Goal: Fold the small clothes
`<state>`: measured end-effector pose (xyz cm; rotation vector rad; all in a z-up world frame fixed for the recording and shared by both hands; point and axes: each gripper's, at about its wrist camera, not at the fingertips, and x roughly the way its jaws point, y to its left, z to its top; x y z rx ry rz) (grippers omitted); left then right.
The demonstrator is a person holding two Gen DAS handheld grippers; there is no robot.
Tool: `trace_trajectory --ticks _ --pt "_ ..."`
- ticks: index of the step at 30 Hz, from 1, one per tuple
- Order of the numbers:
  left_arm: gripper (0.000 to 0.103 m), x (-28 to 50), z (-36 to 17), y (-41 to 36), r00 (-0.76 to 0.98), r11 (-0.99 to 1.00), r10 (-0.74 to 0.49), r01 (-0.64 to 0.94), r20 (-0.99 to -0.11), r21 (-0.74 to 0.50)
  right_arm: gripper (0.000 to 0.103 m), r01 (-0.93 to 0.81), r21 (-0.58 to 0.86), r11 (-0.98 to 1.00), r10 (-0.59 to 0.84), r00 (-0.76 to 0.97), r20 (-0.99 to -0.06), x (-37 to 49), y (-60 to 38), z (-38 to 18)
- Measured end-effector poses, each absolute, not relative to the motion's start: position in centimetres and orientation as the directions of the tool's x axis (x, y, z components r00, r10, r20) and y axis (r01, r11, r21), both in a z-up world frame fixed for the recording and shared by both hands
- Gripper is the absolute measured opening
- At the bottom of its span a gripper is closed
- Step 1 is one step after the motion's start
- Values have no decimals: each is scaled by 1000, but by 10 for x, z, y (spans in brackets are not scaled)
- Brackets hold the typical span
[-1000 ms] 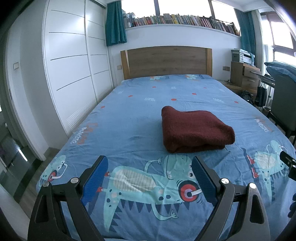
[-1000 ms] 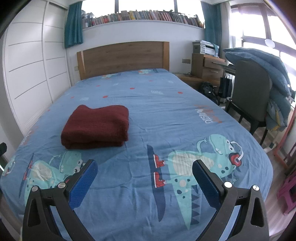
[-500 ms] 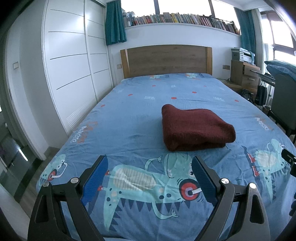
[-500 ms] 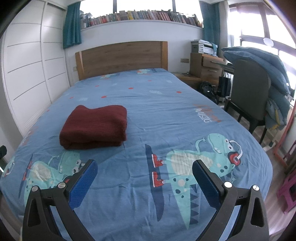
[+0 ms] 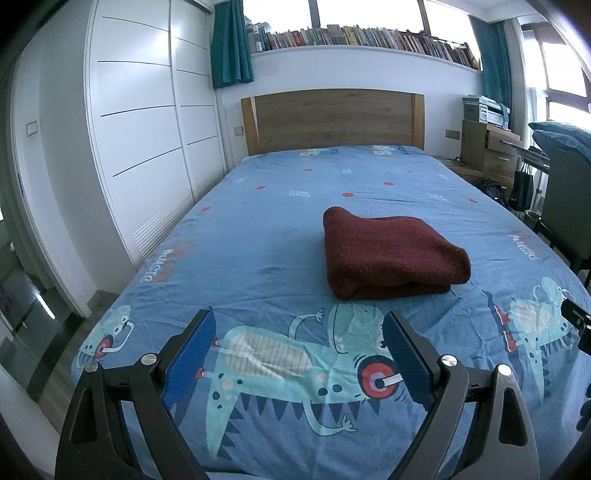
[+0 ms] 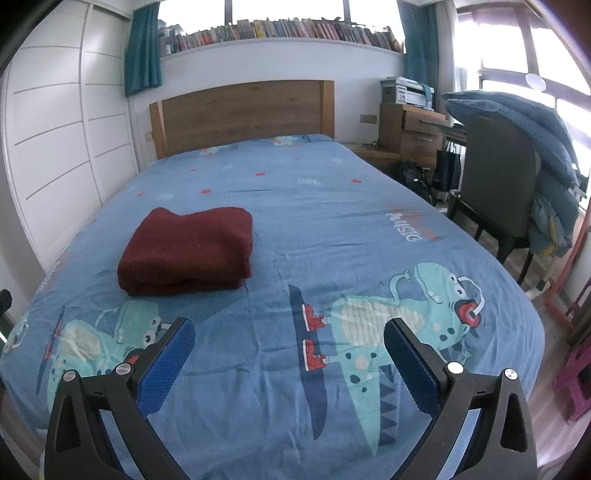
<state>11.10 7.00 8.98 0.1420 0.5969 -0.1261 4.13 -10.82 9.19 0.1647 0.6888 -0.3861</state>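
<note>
Folded sweater (image 5: 391,254): dark maroon, plain, fuzzy knit. Bedsheet (image 5: 266,236): mid blue w/ teal cartoon dinosaurs, red headphones, red sneakers, small red dots, orange-and-white lettering. Left gripper (image 5: 299,347) & right gripper (image 6: 290,350): black frames, bright blue textured pads, silver screws. Headboard (image 5: 332,120): light brown wood grain. Wardrobe (image 5: 140,122): white w/ thin dark lines. Curtains (image 5: 232,40): teal. Books (image 5: 354,35) on shelf: mixed colours, prob. mostly reds and creams. Chair (image 6: 498,177): grey-brown back, black legs; blue bedding (image 6: 517,118) draped on it.
</note>
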Motion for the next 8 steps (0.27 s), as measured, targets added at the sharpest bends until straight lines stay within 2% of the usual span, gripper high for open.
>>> trace_trajectory --ticks 8 --pt "89 111 90 73 820 986 -66 143 -569 91 102 400 23 916 -291 705 -647 41 -108 92"
